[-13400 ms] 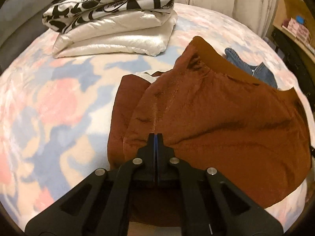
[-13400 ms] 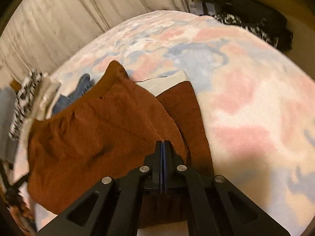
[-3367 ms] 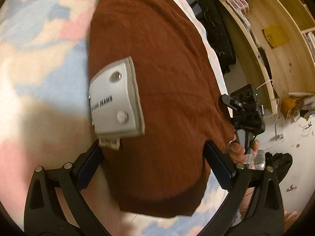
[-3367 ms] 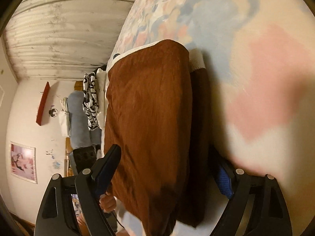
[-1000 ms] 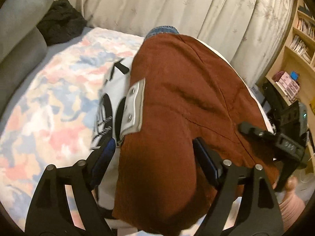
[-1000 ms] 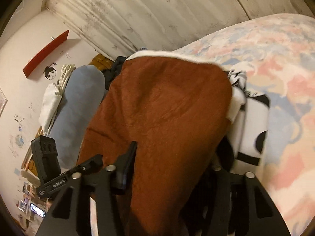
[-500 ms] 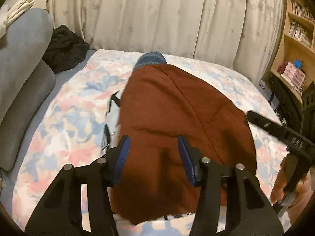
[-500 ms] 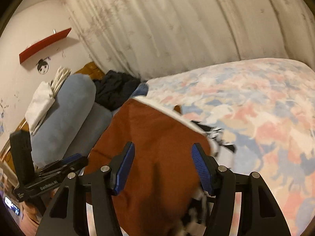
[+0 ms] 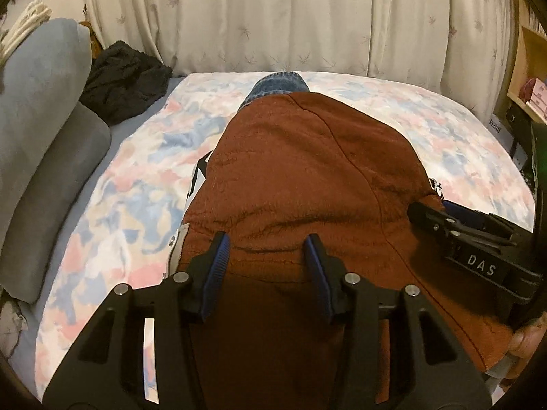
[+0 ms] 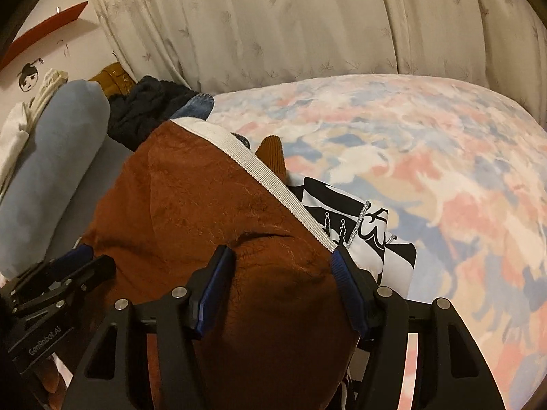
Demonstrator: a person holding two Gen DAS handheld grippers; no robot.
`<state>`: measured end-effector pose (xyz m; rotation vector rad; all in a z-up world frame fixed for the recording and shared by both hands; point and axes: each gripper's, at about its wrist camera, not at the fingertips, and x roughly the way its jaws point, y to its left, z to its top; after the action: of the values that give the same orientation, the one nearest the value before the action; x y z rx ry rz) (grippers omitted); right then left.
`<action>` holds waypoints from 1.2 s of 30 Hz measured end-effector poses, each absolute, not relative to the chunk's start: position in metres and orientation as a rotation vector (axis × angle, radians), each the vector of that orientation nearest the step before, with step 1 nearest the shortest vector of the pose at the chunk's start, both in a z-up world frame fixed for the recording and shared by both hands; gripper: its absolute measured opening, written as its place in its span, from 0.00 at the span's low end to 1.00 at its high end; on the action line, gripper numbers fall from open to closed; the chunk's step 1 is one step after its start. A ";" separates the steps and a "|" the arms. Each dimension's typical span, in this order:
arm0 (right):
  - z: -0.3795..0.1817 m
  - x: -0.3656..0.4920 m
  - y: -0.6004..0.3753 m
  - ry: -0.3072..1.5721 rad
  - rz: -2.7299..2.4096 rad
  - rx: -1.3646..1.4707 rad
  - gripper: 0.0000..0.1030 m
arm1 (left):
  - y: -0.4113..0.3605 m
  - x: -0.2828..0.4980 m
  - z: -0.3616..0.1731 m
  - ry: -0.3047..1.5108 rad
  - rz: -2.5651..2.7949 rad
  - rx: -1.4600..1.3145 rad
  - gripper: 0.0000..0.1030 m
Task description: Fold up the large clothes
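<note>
The folded rust-brown garment point(image 9: 307, 177) lies on top of a stack of folded clothes on the bed; a black-and-white patterned garment point(image 10: 362, 225) shows under it. My left gripper point(image 9: 266, 246) is open, its jaws apart over the near edge of the brown garment. My right gripper point(image 10: 280, 256) is open too, jaws apart over the brown garment point(image 10: 205, 212) beside its white ribbed band point(image 10: 273, 188). The right gripper also shows at the right in the left wrist view point(image 9: 454, 218). Neither gripper holds cloth.
The bed has a pastel floral cover point(image 9: 136, 184). Blue denim point(image 9: 277, 85) peeks out beyond the stack. A grey-blue cushion point(image 9: 41, 130) and a black garment point(image 9: 126, 82) lie at the left. Curtains point(image 9: 273, 17) hang behind; shelves point(image 9: 530, 78) stand at the right.
The brown garment has come down onto the patterned stack. Both grippers have drawn back a little toward its near edge, jaws still apart.
</note>
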<state>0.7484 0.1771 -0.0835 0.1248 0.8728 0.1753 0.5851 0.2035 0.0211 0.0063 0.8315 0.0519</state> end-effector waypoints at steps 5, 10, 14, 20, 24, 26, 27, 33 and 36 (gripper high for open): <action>-0.080 0.748 0.167 0.889 0.170 0.152 0.59 | 0.197 0.576 0.027 0.811 0.066 -0.015 0.43; -0.038 0.702 0.155 0.885 0.211 0.190 0.61 | 0.197 0.544 0.044 0.844 0.035 -0.122 0.46; -0.001 0.657 0.144 0.864 0.235 0.153 0.61 | 0.180 0.504 0.061 0.844 0.043 -0.089 0.55; 0.054 0.578 0.120 0.844 0.244 0.091 0.70 | 0.145 0.426 0.094 0.812 0.035 -0.040 0.71; 0.081 0.516 0.102 0.821 0.225 0.005 0.77 | 0.117 0.369 0.115 0.780 0.025 0.027 0.73; 0.091 0.481 0.088 0.816 0.215 -0.018 0.80 | 0.103 0.335 0.124 0.765 0.013 0.036 0.73; 0.095 0.464 0.083 0.815 0.211 -0.024 0.81 | 0.095 0.317 0.128 0.759 0.006 0.037 0.73; 0.100 0.362 0.044 0.810 0.176 -0.049 0.83 | 0.051 0.218 0.142 0.710 -0.046 0.016 0.75; 0.092 0.305 0.020 0.831 0.157 -0.032 0.83 | 0.026 0.173 0.137 0.715 -0.051 0.016 0.76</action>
<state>0.3051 0.0197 0.0921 -0.0323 0.8315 0.1570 0.1730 0.0261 0.1367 0.0160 0.7146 -0.0506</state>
